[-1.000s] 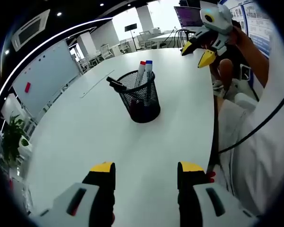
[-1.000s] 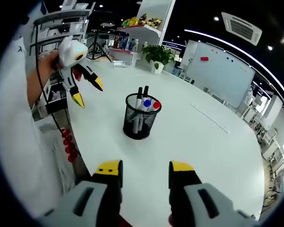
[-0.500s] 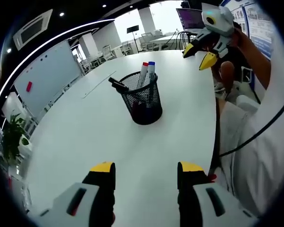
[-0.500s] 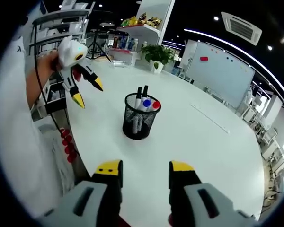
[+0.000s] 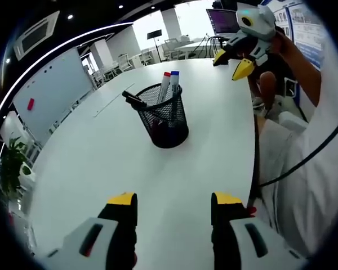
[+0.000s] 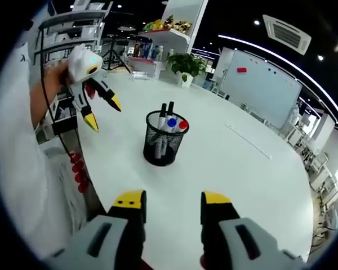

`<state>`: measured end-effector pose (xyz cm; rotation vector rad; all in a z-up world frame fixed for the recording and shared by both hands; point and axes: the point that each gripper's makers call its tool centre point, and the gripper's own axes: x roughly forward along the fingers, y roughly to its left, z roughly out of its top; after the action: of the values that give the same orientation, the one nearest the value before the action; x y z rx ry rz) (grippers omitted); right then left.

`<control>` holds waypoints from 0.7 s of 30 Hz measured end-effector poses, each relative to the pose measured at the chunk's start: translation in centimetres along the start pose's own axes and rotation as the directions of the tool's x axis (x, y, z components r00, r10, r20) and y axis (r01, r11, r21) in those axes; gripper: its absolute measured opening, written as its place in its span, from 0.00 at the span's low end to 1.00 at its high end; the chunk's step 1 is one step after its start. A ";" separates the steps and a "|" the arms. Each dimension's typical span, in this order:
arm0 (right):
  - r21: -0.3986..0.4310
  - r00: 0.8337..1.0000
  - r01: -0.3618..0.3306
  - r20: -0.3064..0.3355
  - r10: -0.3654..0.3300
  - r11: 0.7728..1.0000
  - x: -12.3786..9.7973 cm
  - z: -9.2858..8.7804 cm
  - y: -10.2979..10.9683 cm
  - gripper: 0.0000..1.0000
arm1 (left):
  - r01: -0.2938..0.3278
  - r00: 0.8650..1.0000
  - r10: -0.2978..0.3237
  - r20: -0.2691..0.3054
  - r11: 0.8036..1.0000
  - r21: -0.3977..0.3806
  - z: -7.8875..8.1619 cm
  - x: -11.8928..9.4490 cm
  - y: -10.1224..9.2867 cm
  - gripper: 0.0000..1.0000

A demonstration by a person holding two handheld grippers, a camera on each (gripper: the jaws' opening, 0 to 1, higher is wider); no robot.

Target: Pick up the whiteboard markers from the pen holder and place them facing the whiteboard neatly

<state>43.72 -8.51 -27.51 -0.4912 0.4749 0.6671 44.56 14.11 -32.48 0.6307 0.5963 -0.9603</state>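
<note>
Very little is changing. In the left gripper view, the white right gripper with yellow-tipped black jaws (image 5: 231, 61) is easing slightly up and to the left in the picture, its jaws still spread apart. In the right gripper view, the matching white left gripper (image 6: 103, 111) is drifting a little lower and to the left, its jaws likewise remaining spread, and it is still held above the edge of the white round table (image 6: 225, 163).
</note>
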 end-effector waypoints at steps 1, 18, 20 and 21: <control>0.001 1.000 -0.001 -0.001 0.001 1.000 0.1 0.0 0.0 0.38 | -0.001 1.000 0.001 -0.001 1.000 0.001 0.0 0.0 0.0 0.54; 0.006 0.999 -0.027 0.017 0.027 1.000 0.6 0.3 0.3 0.38 | 0.005 1.000 -0.005 0.003 1.000 -0.007 -0.3 -0.3 0.0 0.54; 0.012 0.999 -0.029 0.017 0.029 1.000 0.6 0.2 0.3 0.38 | 0.011 1.000 -0.011 -0.005 1.000 -0.002 -0.4 -0.1 -0.1 0.54; 0.011 1.000 -0.026 0.015 0.026 1.000 0.6 0.2 0.2 0.37 | 0.013 1.000 -0.013 -0.005 1.000 0.002 -0.4 -0.1 -0.1 0.54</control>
<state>44.06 -7.98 -27.80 -0.4696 0.4718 0.6925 44.34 14.37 -32.73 0.6316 0.6048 -0.9721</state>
